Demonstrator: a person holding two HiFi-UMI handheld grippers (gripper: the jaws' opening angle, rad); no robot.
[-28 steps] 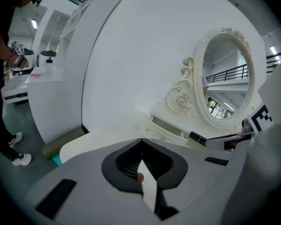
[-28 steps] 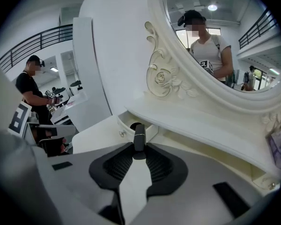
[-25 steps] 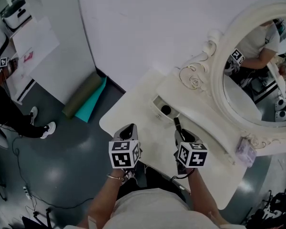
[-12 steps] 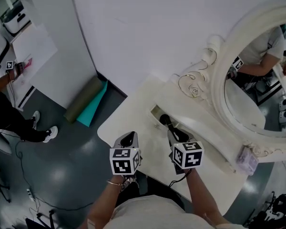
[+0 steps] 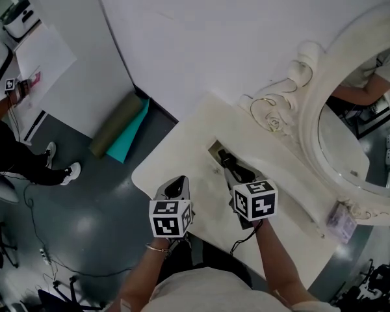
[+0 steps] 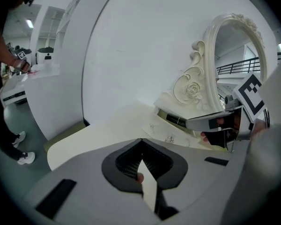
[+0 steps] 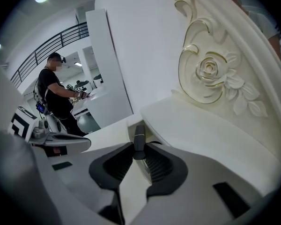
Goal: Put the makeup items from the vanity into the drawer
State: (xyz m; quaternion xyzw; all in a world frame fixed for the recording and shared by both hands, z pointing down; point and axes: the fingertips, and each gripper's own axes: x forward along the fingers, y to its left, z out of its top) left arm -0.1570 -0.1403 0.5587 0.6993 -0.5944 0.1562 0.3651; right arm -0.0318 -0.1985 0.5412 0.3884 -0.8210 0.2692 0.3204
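Holding a dark slim tube [image 7: 139, 142] in my right gripper [image 7: 139, 150], I have its fingers [image 7: 160, 165] clenched on the tube's near end. The rest of it sticks straight out ahead of the tips. Its long axis runs along the line my gripper points, slanting down toward the open drawer [image 5: 214, 149] set into the desk [image 5: 182, 158] below the mirror [image 5: 351, 129].

In the head view the tube's far end lies over the drawer's opening, or just inside it; I cannot tell which. The opening is directly in front of the right fingers, so I judge the coming move to be a short push down along that same axis and then a release. The drawer looks narrow. The likely risk is the tube catching its rim if I tilt sideways.

My left gripper [image 6: 141, 142] hangs over the desk's near edge, beside the right one and farther from the drawer. Its fingers are pressed together with no makeup item between them. The right hand is clearly the nearer one for this drop.
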